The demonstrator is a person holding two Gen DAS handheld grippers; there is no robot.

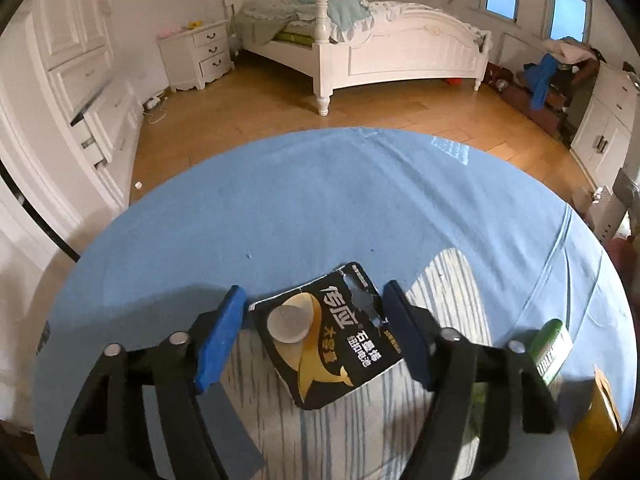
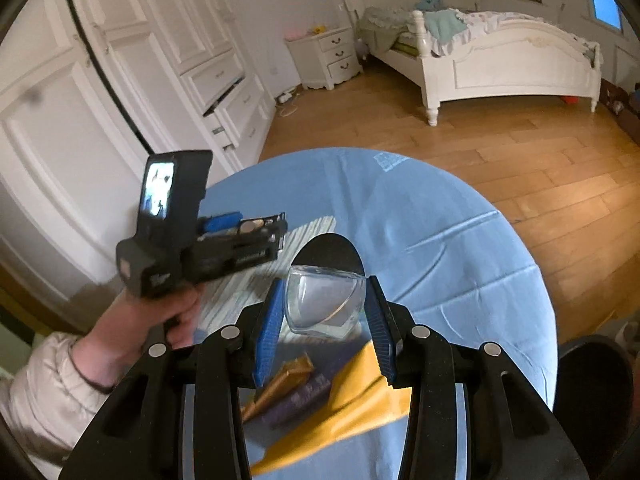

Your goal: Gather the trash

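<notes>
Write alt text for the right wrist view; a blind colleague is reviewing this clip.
The right tongs grip a clear, crumpled plastic cup above a round table with a blue cloth. To the left, a hand in a pale sleeve holds the left tongs around a black battery card. Yellow and purple wrappers lie below; a white bed stands behind.

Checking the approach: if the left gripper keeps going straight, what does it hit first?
Probably the black battery card, already between the left gripper's open fingers, then the blue tablecloth under it. Depth unclear.

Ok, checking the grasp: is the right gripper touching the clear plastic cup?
Touching: the right wrist view shows both pads of the right gripper pressed against the clear plastic cup's sides.
</notes>
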